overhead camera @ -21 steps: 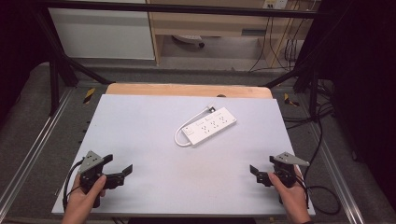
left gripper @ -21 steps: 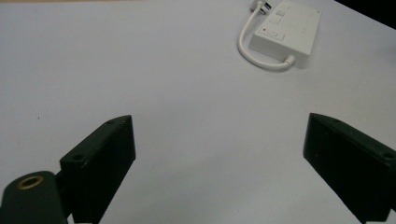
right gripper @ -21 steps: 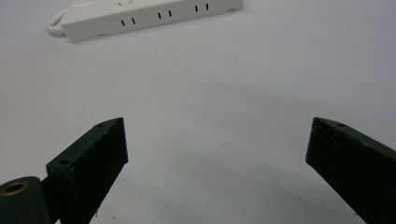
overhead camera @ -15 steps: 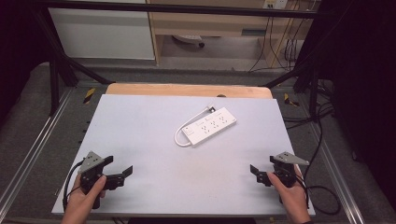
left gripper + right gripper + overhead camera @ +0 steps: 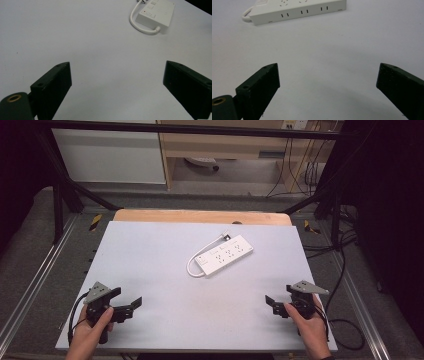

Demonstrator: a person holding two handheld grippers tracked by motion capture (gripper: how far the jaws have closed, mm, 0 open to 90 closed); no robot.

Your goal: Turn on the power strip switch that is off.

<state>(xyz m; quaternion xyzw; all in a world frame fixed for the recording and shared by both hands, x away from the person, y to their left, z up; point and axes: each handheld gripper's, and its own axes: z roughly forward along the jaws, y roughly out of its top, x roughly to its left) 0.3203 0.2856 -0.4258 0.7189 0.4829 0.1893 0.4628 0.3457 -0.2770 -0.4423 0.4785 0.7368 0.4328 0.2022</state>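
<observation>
A white plastic power strip (image 5: 226, 255) with a short looped white cord (image 5: 192, 265) lies flat on the pale grey table (image 5: 150, 250) — right of centre, toward the far edge, set at a slant. The left gripper (image 5: 129, 307) sits near the near left corner, the right gripper (image 5: 272, 304) near the near right corner — both with fingers (image 5: 52, 82) spread wide and empty, well apart from the strip.

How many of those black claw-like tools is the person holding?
2. One black two-jaw gripper sits in the left hand at the table's near left corner; the other sits in the right hand at the near right corner. Both are open.
</observation>
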